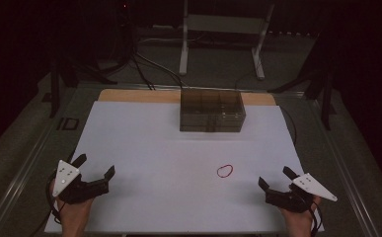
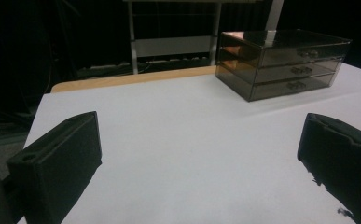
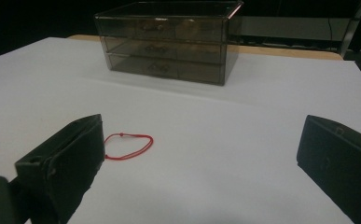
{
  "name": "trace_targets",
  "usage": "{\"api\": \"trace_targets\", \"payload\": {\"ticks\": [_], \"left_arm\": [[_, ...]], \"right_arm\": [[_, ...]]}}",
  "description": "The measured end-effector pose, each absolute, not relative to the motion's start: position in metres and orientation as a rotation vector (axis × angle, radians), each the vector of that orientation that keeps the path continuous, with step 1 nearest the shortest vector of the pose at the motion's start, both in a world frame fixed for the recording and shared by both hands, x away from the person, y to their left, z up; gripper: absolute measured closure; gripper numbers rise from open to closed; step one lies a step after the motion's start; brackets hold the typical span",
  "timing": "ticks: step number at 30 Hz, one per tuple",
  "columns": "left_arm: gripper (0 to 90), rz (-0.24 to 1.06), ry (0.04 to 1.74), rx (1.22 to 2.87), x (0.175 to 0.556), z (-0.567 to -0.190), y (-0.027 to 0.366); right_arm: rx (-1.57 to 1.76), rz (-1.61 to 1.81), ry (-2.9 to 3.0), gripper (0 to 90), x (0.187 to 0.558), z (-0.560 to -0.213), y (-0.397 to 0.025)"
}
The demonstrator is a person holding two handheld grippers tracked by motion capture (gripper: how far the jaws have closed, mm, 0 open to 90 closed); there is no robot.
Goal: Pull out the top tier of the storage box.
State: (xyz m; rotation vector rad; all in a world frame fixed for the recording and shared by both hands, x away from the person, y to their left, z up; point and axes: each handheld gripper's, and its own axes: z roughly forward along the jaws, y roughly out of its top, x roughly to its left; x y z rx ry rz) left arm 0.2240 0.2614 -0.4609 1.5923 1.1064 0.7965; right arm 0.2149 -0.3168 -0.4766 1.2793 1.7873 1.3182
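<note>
Work in hand: It looked like the red string loop (image 1: 225,171) was meant to go into the little drawer box (image 1: 211,111). That is my guess from how things lay.

Red string loop: It lay flat on the white worktop (image 1: 154,163), on the right side near the front. It was well apart from the drawer box and nearer to the right gripper (image 1: 276,181) than to the left one. In the right gripper view the loop (image 3: 129,145) sat just beside one black finger (image 3: 64,168), not touching it as far as I could tell.

Left gripper: The left gripper (image 1: 95,166) was near the front left corner of the worktop. Its fingers (image 2: 59,161) were spread wide and held nothing.

Right gripper: It was near the front right corner. Its fingers were spread wide too, with nothing between them.

Drawer box: It stood at the far middle of the worktop. It was see-through and dark. All its drawers looked pushed in.

Done: Nothing, I think. The loop was untouched and no drawer was pulled out.

Left to do: Pick up the loop, pull a drawer out, put the loop in, and push the drawer in.

Count: One red loop. One drawer box with three rows of drawers. Two grippers. Two hands.
</note>
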Motion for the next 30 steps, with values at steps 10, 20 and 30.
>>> {"api": "trace_targets", "payload": {"ticks": [10, 20, 30], "left_arm": [[1.2, 0.818, 1.125, 1.583, 0.222, -0.461, 0.261], [1.2, 0.821, 1.136, 1.581, 0.221, -0.463, 0.261], [1.1, 0.819, 1.135, 1.577, 0.221, -0.466, 0.259]], "right_arm": [[1.332, 1.316, 1.756, 0.0, 0.22, -0.477, -0.317], [1.313, 1.306, 1.75, 0.0, 0.223, -0.471, -0.314], [1.309, 1.302, 1.73, 0.0, 0.228, -0.46, -0.313]]}}
